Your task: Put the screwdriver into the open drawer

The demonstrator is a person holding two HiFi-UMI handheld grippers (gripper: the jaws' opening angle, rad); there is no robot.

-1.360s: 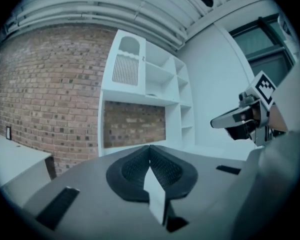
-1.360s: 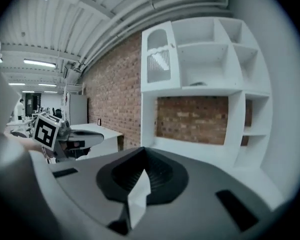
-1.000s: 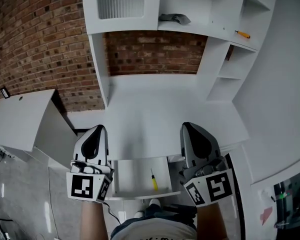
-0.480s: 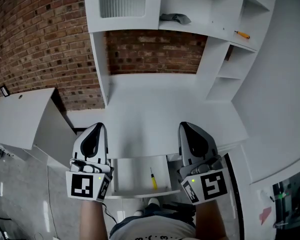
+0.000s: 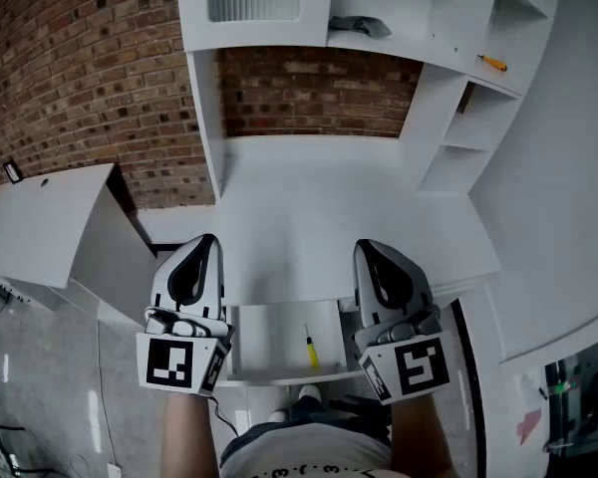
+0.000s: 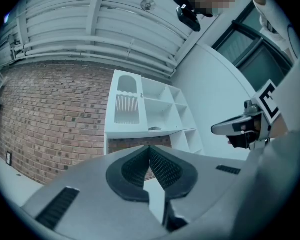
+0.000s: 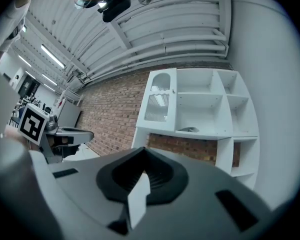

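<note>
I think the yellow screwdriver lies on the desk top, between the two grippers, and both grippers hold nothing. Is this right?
Not fully. The head view shows the yellow screwdriver lying inside the open drawer, below the desk top, not on it. It is between the left gripper and the right gripper, and both hold nothing.

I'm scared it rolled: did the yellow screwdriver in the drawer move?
No. The yellow screwdriver still lies in the right half of the drawer, same as before.
</note>
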